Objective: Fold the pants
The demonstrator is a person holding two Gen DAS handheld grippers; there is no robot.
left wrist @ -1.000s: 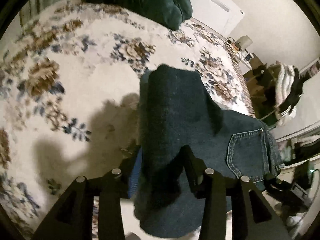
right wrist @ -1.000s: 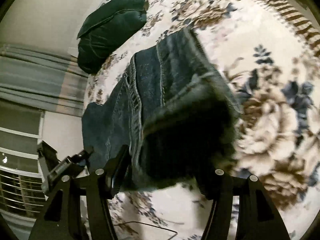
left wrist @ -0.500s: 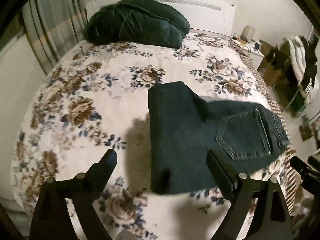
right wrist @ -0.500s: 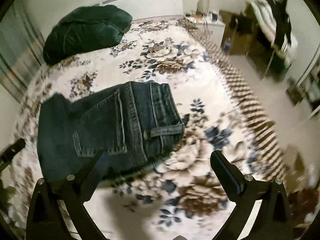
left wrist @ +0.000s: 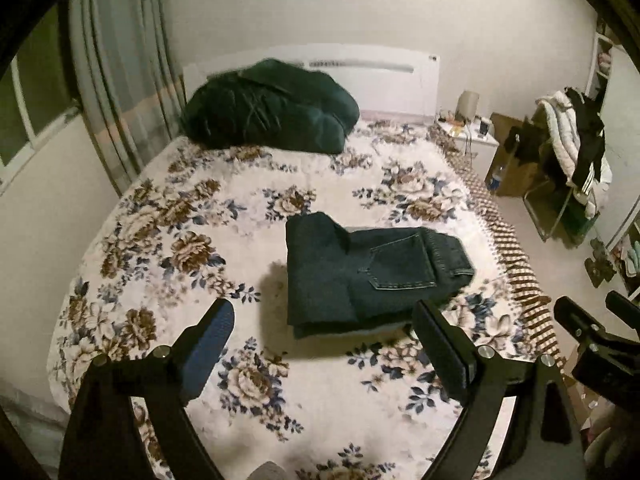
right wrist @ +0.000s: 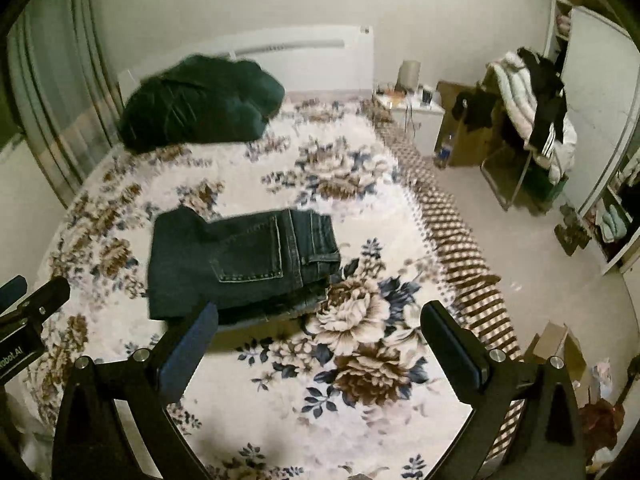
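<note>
A bedroom is seen, w/ a bed (left wrist: pixel 168 248) under a white floral spread filling most of both views. Nearest the cameras, the left gripper (left wrist: pixel 324 326) is held above the near part of the bed, jaws spread wide, nothing between them. The right gripper (right wrist: pixel 320 322) is likewise held w/ jaws wide apart and empty, above the spread. Both are kept clear of the fabric.

Just beyond the fingers, the pants (left wrist: pixel 368 276) are laid folded into a compact stack on the spread, approx mid-bed, back pocket up, waistband toward the bed's right edge. In the right view the pants (right wrist: pixel 240 260) lie just past the left-hand finger. Farther back, a dark green pillow (left wrist: pixel 268 112) is rested by the white headboard (left wrist: pixel 400 80). A curtain (left wrist: pixel 116 80) hangs at far left. At far right, a chair (right wrist: pixel 532 128) piled w/ clothes is seen beside a nightstand (right wrist: pixel 416 108).
</note>
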